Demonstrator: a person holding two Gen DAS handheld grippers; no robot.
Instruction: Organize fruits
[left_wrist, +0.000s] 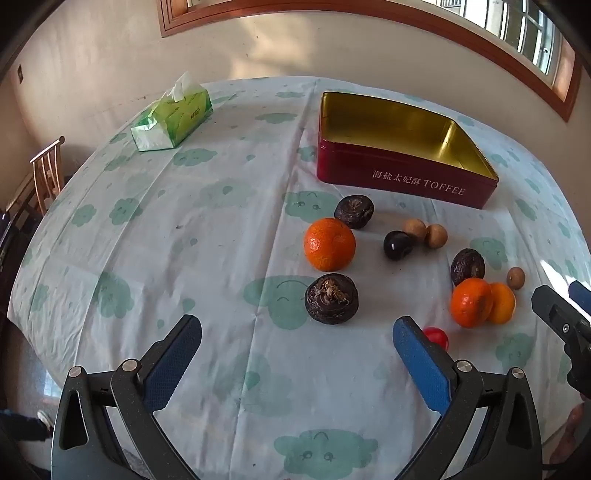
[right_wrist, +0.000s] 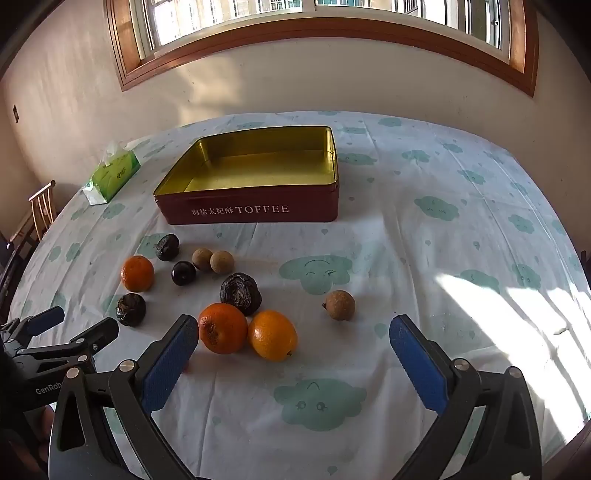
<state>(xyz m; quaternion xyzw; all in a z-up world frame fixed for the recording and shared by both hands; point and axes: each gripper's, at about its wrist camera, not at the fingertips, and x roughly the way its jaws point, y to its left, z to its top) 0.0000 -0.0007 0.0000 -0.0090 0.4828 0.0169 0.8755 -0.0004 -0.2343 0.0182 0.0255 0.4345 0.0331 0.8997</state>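
Note:
An open red toffee tin with a gold inside stands empty at the back of the table. Loose fruit lies in front of it: three oranges, three dark wrinkled fruits, a dark plum, brown longans and a small red fruit behind my left finger. My left gripper is open and empty, near the closest wrinkled fruit. My right gripper is open and empty, with two oranges just ahead between its fingers.
A green tissue pack lies at the table's back left. A wooden chair stands past the left edge. The table wears a white cloth with green clouds. The wall and a window are behind.

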